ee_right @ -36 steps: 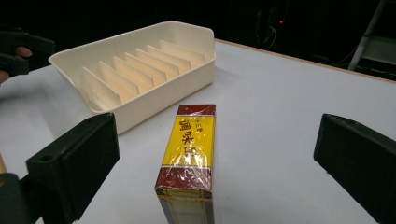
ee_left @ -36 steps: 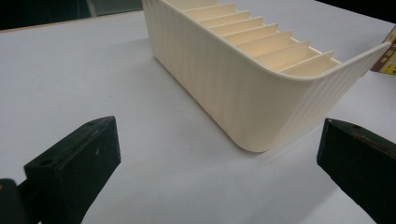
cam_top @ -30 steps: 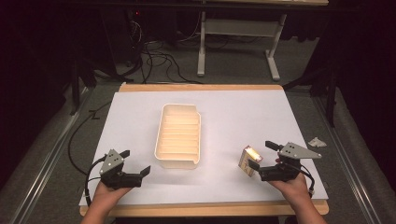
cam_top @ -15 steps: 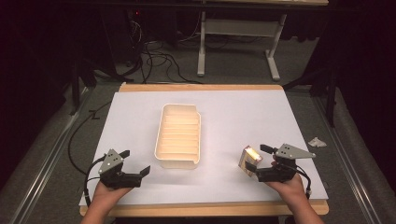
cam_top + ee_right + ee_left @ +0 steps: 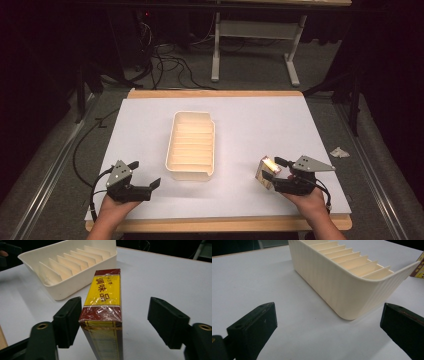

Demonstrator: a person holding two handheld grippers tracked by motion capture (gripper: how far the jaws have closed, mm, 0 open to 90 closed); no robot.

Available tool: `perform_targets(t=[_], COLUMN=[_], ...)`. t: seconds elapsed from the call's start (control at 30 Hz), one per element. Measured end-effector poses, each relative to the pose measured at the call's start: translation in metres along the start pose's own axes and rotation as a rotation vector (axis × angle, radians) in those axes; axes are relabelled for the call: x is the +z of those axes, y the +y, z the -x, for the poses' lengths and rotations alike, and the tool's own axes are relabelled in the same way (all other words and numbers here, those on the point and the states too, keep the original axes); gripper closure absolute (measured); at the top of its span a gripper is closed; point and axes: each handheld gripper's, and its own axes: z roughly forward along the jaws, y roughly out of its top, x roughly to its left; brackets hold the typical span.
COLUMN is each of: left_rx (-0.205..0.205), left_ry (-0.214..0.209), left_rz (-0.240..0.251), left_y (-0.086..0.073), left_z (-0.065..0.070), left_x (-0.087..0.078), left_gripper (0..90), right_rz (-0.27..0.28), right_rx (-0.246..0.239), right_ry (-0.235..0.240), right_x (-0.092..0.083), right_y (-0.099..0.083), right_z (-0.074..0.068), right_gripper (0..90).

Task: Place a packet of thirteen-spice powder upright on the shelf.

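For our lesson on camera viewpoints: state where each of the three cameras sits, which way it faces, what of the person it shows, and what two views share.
High view: above the person's side, looking forward and down on the table; both forearms and hands enter from below.
Left gripper view: rides on the left gripper, facing the tray between open jaws.
Right gripper view: rides on the right gripper, facing the box between open jaws.
Shared: both gripper views show the tray and box.

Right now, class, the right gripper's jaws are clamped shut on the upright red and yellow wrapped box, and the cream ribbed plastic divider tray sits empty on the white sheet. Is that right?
Not quite. The right gripper is open: in the right gripper view one jaw sits against the red and yellow wrapped box, while the other stands well clear. The rest holds: the cream ribbed plastic divider tray is empty on the white sheet.
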Motion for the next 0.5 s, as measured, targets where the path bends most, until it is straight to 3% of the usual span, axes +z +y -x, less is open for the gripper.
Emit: perform_targets(t=[0.23, 0.5], left_rx=[0.004, -0.001], left_ry=[-0.001, -0.004], left_rz=[-0.006, -0.009], left_y=[-0.0009, -0.0015], left_z=[-0.0001, 0.0002], left_x=[0.0002, 0.0005], left_gripper=[2.3, 2.8], right_rz=[-0.004, -0.01], right_rx=[-0.01, -0.032], right_ry=[-0.005, -0.021], right_x=[-0.0013, -0.0035], right_y=[0.0001, 0.0023], right_z=[-0.002, -0.0027], right_gripper=[51.5, 66.8])
